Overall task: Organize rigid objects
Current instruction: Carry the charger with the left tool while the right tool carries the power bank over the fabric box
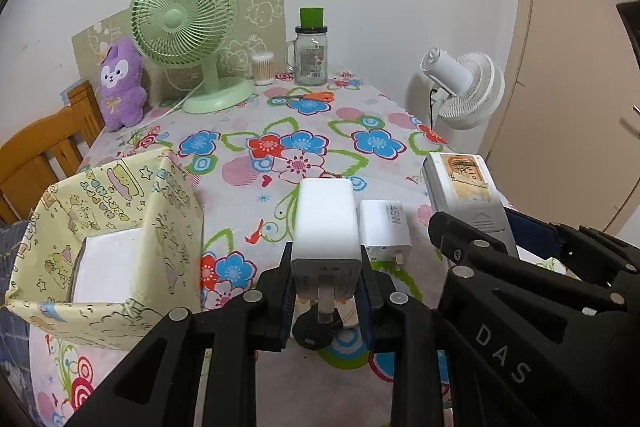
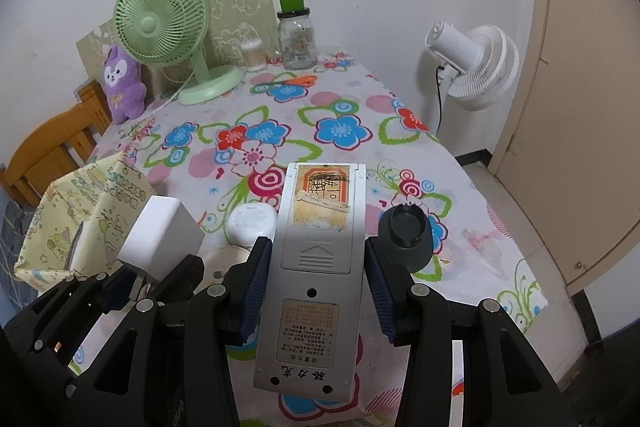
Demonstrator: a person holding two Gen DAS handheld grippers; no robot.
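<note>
Left claw (image 1: 326, 283) grips a charger (image 1: 325, 223), right claw (image 2: 312, 283) a remote (image 2: 316, 259); box (image 1: 120, 227) at nine o'clock, small charger (image 1: 384, 231) still on the tabletop (image 1: 320, 147).

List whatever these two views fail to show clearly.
- Yellow box contents: left wrist view, its walls hide all but a white block.
- Remote button face: right wrist view, turned away.
- Black object under the held charger: left wrist view, mostly covered.
- Jar label: too small to read.
</note>
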